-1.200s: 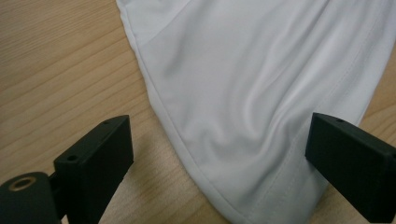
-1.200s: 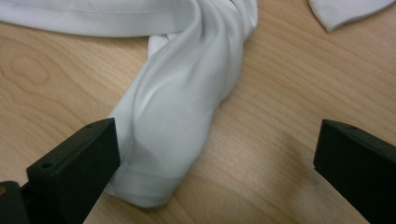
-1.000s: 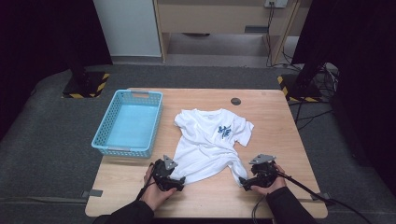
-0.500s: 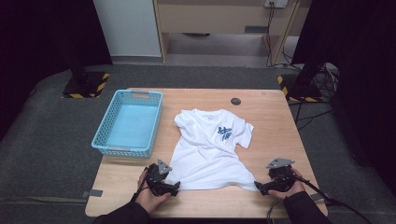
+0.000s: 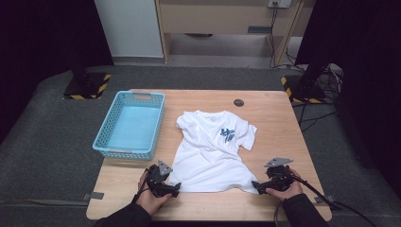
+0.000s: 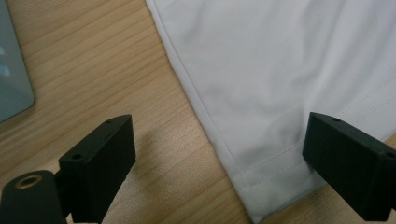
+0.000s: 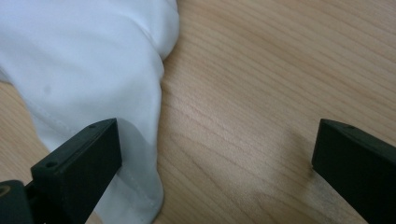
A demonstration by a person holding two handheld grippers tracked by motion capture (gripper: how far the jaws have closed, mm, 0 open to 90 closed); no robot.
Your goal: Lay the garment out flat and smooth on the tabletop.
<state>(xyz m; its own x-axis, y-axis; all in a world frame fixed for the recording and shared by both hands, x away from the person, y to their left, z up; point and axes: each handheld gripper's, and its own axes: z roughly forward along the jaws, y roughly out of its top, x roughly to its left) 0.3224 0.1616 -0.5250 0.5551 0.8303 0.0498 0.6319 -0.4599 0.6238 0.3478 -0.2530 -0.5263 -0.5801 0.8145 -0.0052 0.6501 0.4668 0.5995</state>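
Although the white T-shirt (image 5: 213,153) lay spread flat near the middle of the wooden table (image 5: 283,118), its hem ran along the near edge, and that hem was what the coming move would probably turn on. The shirt's long axis ran from near to far, tilted slightly rightward, with the collar at the far end and the blue print (image 5: 227,135) on the chest facing up. At the near left corner of the hem sat the left gripper (image 5: 176,189), its jaws spread wide and holding nothing; in the left gripper view the hem corner (image 6: 261,205) lay between them, nearer the right-hand jaw. The right gripper (image 5: 255,186) rested at the near right corner, its jaws likewise apart and empty; in the right gripper view the cloth (image 7: 93,70) lay toward its left-hand jaw, with bare wood across the rest of the gap. Each hand appeared about equally close to its own corner. Farther left stood the blue basket (image 5: 106,137), empty, well apart from the shirt.
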